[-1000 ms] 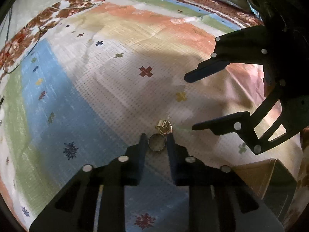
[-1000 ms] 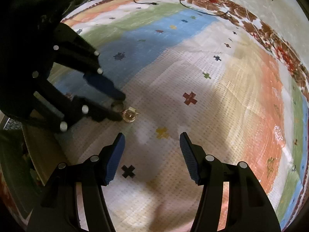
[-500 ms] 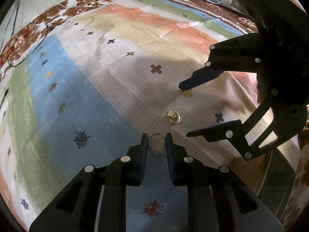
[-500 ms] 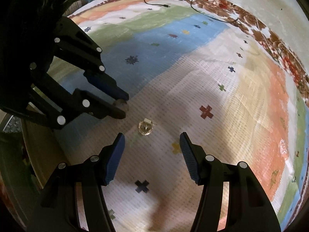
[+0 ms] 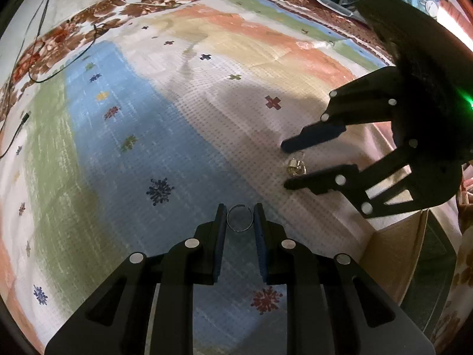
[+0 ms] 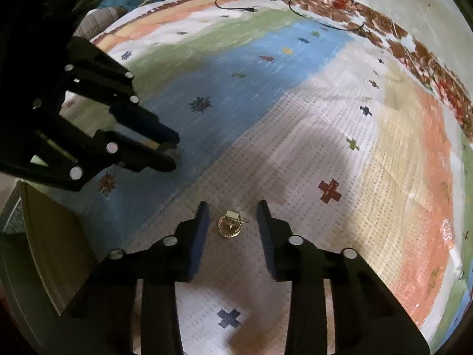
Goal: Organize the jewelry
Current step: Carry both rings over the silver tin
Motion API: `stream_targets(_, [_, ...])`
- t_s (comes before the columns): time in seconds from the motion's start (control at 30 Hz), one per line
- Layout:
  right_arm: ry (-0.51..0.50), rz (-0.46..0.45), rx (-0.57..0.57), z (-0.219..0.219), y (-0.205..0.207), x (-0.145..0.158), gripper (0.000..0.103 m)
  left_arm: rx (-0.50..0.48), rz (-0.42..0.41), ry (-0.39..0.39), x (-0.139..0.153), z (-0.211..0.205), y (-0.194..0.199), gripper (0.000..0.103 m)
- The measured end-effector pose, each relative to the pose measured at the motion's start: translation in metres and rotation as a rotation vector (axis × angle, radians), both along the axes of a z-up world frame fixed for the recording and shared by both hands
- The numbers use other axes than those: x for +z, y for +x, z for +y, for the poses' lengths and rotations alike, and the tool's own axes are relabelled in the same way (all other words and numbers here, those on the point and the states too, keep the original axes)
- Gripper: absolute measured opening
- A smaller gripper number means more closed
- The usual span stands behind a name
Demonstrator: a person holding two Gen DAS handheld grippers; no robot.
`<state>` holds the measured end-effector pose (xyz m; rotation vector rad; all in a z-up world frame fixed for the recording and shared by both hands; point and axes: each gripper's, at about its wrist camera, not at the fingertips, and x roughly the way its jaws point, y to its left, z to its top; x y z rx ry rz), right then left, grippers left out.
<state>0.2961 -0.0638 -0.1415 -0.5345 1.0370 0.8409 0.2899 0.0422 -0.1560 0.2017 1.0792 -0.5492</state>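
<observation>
Left gripper (image 5: 240,217) pinches a thin ring (image 5: 239,218) between its fingertips, above the blue stripe of the mat (image 5: 124,153). Right gripper (image 6: 233,222) spread wide, gold pendant (image 6: 230,226) lying on the mat between its fingers, touching neither.

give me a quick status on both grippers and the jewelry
Left hand-held gripper shut on thin ring. Right hand-held gripper open, straddling gold earring on mat. Nothing in the way.

Place: a home, likely a bedroom or living room
Surface: soft striped cloth (image 5: 165,136) with small cross and flower motifs, wrinkled like a bedspread
Border: brown floral fabric (image 5: 88,32) under the cloth's edge
Clutter: loose black cable (image 6: 236,4) on the cloth; open cardboard box (image 5: 393,254) at its edge
</observation>
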Motion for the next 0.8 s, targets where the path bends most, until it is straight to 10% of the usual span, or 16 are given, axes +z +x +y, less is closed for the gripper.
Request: stream_targets(0.8, [-0.001, -0.104, -0.198, -0.021, -0.011, 0.049, 0.016, 0.138, -0.098, 0.012, 0.045, -0.001, -0.031, 0.018])
